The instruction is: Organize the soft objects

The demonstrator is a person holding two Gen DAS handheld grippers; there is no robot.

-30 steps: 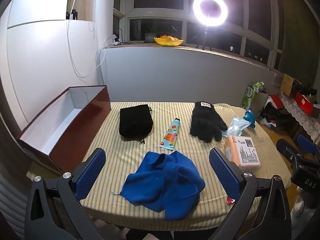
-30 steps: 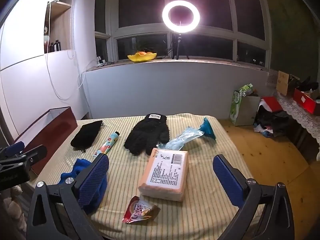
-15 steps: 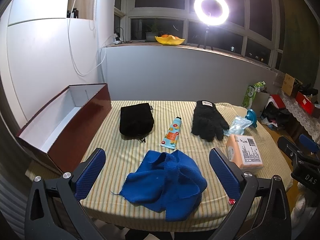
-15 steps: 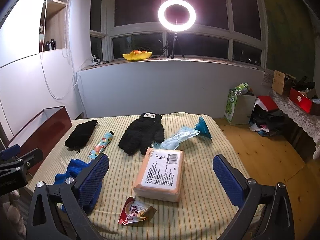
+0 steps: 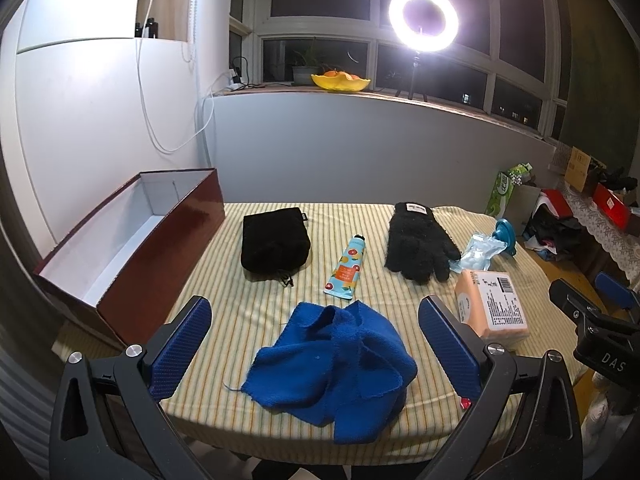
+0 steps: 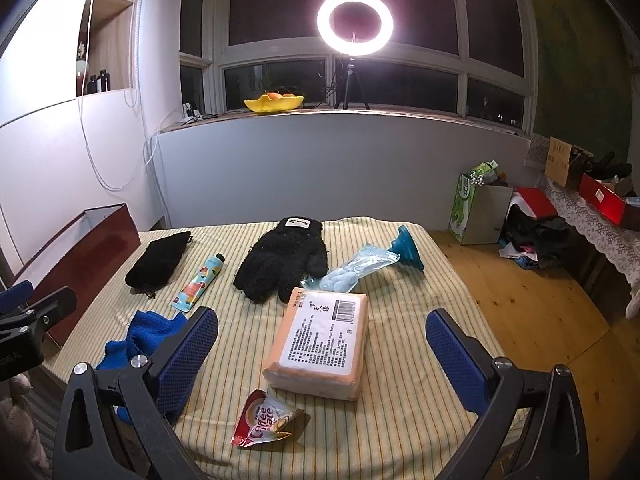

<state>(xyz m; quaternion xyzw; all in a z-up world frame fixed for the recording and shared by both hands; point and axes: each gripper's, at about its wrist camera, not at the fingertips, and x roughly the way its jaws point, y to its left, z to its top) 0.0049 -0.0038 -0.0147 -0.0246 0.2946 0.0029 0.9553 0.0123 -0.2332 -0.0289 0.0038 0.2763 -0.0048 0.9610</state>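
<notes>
Broadly, a striped cloth-covered table [image 5: 240, 304] carries a long maroon box [image 5: 132, 240] at its left edge, then a crumpled blue terry towel [image 5: 332, 356] between the left gripper [image 5: 314, 344]'s spread jaws, and a fuzzy black glove [image 6: 282, 262]; the right gripper [image 6: 322, 354] gapes over a boxy orange packet [image 6: 320, 346].

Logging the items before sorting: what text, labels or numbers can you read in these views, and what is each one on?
"Coffee mate": red sachet at the table's near edge.
"DAS": black body of the right hand-held gripper, cut off at the frame's edge.
Orange packet: white label with barcode and dense print, too small to read.
Black glove: cuff tag, blurred.
Hand cream tube: print unreadable.
Green carton on the floor: lettering illegible.
</notes>
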